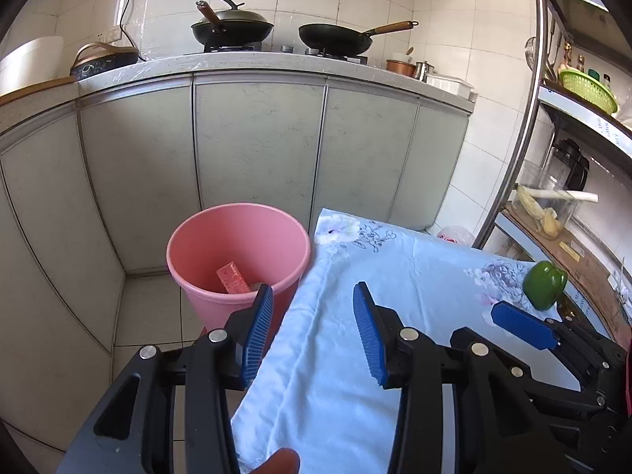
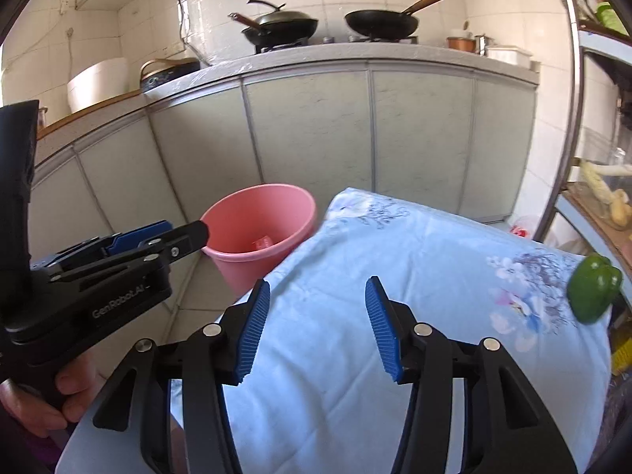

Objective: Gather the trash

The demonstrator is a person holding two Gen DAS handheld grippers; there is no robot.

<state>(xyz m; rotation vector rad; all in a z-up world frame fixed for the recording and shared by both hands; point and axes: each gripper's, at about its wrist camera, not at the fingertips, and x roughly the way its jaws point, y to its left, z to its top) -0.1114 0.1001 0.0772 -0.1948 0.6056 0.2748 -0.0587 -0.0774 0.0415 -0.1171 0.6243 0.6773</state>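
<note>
A pink bucket [image 1: 237,252] stands on the floor beside a table under a pale blue flowered cloth [image 1: 395,276]. A red packet [image 1: 233,278] lies inside the bucket, seen also as a red scrap [image 2: 262,241] in the right wrist view. My left gripper [image 1: 314,324] hovers over the cloth's left edge near the bucket, open, nothing between its blue pads. My right gripper [image 2: 318,324] hangs over the cloth, open and empty. It shows at the right in the left wrist view as the right gripper [image 1: 521,326]. The left gripper [image 2: 158,237] appears side-on, pointing at the pink bucket [image 2: 260,233].
A green bell pepper [image 1: 544,284] sits at the cloth's far right edge, the same pepper [image 2: 594,294] in the right wrist view. Grey cabinet doors [image 1: 256,142] run behind the bucket under a counter with two pans [image 1: 335,37]. A metal shelf rack [image 1: 568,158] stands right.
</note>
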